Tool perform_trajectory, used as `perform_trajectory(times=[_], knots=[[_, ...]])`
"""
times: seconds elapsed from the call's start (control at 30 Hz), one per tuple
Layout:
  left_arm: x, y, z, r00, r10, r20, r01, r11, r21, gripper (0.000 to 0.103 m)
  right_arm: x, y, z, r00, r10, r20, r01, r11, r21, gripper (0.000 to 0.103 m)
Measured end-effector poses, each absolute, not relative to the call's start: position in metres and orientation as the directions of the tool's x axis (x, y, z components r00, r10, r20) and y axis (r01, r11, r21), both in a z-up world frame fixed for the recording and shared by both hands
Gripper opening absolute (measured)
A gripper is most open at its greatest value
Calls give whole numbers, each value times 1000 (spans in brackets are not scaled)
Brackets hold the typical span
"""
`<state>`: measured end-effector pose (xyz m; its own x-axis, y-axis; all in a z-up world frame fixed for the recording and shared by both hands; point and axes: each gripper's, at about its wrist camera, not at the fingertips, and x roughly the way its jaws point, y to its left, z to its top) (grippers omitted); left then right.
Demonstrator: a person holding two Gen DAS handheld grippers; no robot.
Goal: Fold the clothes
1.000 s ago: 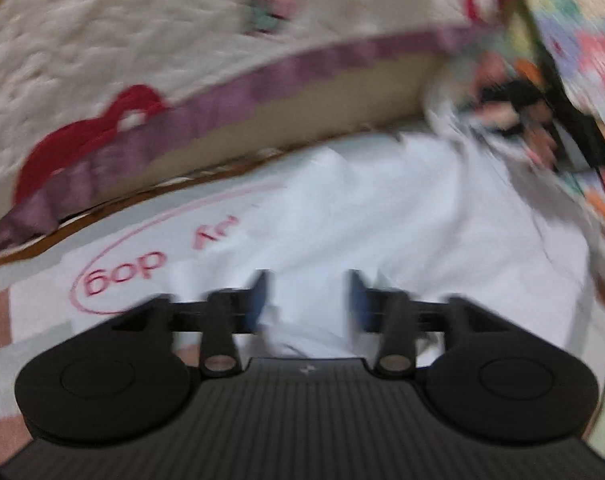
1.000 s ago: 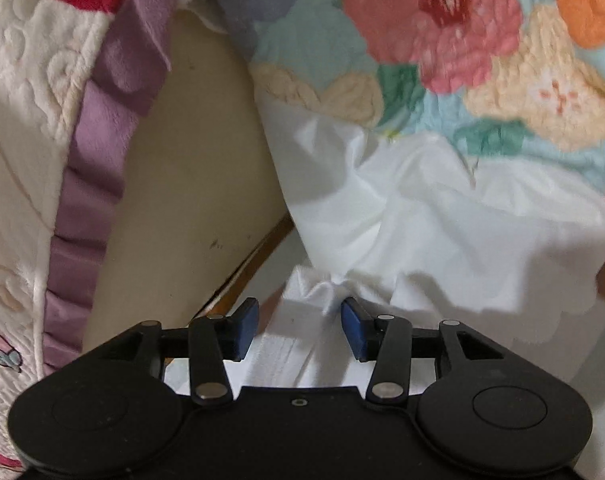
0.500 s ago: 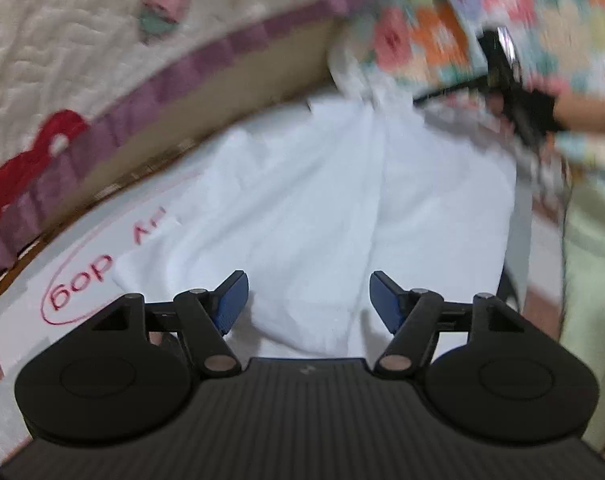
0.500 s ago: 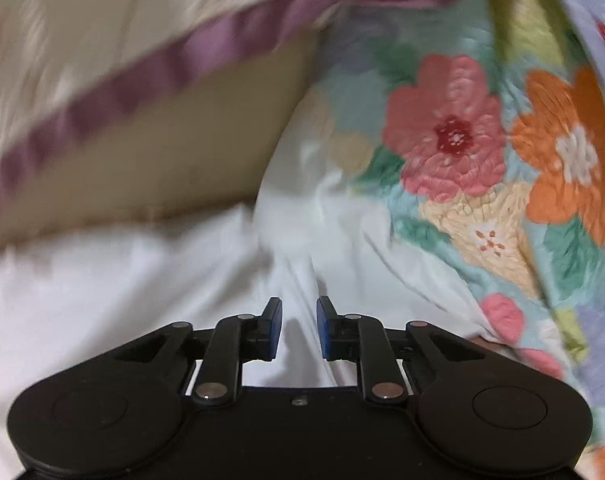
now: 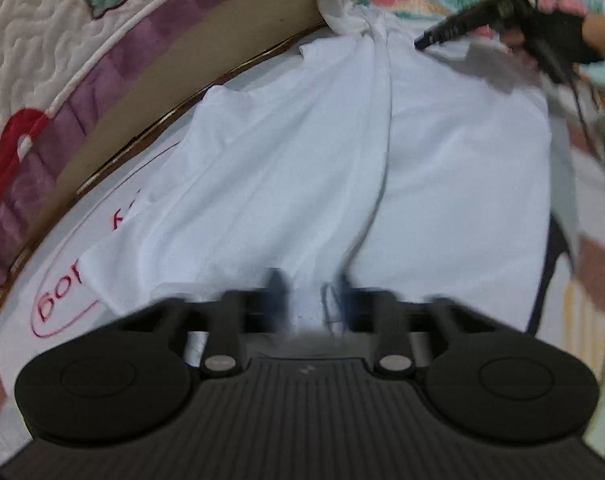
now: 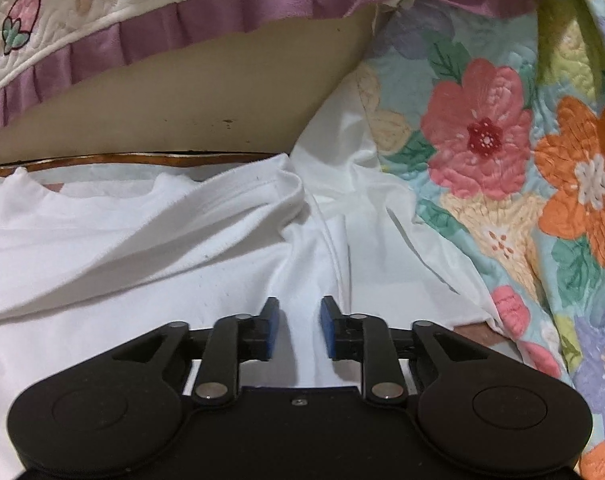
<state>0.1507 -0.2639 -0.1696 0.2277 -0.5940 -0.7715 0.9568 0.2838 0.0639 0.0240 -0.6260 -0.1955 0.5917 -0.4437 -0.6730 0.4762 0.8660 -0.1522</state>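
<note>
A white garment (image 5: 302, 160) lies spread on a white mat, creased down its middle. My left gripper (image 5: 310, 292) is at its near edge, jaws closing with a fold of the fabric between them; the fingers are blurred, so contact is unclear. At the garment's far end, a hand (image 5: 598, 36) holds my right gripper (image 5: 422, 42). In the right wrist view, the right gripper (image 6: 299, 322) has its jaws opening over the bunched white garment (image 6: 142, 248), with cloth lying between the blue pads (image 6: 270, 328) but not pinched.
A cream quilt with a purple frill (image 5: 102, 60) (image 6: 182, 20) overhangs a beige bed side (image 6: 222, 100) along the far edge. A floral quilt (image 6: 502, 140) borders the garment on the right. The mat (image 5: 58, 300) carries red lettering. A dark cable (image 5: 542, 280) runs along the right.
The left jaws have come in from wide apart onto the garment's near edge. The right jaws, nearly shut on a fold half a second ago, now stand wider. The right view has rolled level.
</note>
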Motion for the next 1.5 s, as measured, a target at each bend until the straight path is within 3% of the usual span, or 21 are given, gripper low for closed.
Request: perform_trajectory(times=[0.1,0.3,0.37,0.53,0.63,0.7,0.77,1.0,1.13,1.17,1.2,1.3,1.4,1.47,1.5], knots=[[168,-261,-153,310,-614,-726,918,391,62,9,28,-627,-197,593,-439,-675,463,872,-160,32],[259,-268,-144,486,-587,-648,712,695,-96,6,45,-640,-199,586,-427,-688,451,878,-161,31],[282,-260,-157,479,-625,-617,652,724,-227,4,54,-647,-198,575,-431,-695,462,873,-160,31],[301,-241,-177,438,-652,-619,583,730,-356,5,74,-662,-192,570,-410,-712,476,871,-121,32],[299,-231,-174,407,-678,-612,565,714,-414,12,85,-669,-190,576,-392,-717,476,874,-96,41],[293,-223,-169,387,-706,-593,553,692,-464,31,92,-674,-191,581,-377,-721,487,871,-63,46],[289,-216,-168,366,-725,-584,547,675,-496,41,99,-675,-196,571,-380,-727,491,868,-68,46],[285,-222,-180,354,-672,-651,562,709,-426,44,113,-687,-207,580,-348,-737,501,865,-15,53],[284,-222,-182,362,-669,-649,567,711,-416,44,115,-695,-206,583,-310,-751,472,881,3,50],[283,-222,-181,370,-670,-644,577,709,-406,44,114,-694,-204,588,-295,-753,459,888,11,40],[282,-223,-181,377,-671,-638,586,706,-397,42,113,-692,-201,608,-288,-740,438,899,11,4],[279,-228,-184,400,-638,-658,598,726,-340,40,101,-693,-190,647,-419,-637,532,846,-15,5],[279,-231,-188,400,-623,-672,599,733,-322,40,107,-698,-196,611,-424,-668,563,827,-10,6],[281,-230,-187,395,-635,-664,595,728,-342,40,115,-691,-203,601,-400,-692,521,853,-39,13],[282,-230,-186,392,-643,-658,591,724,-355,42,116,-688,-205,599,-400,-694,514,856,-50,25]])
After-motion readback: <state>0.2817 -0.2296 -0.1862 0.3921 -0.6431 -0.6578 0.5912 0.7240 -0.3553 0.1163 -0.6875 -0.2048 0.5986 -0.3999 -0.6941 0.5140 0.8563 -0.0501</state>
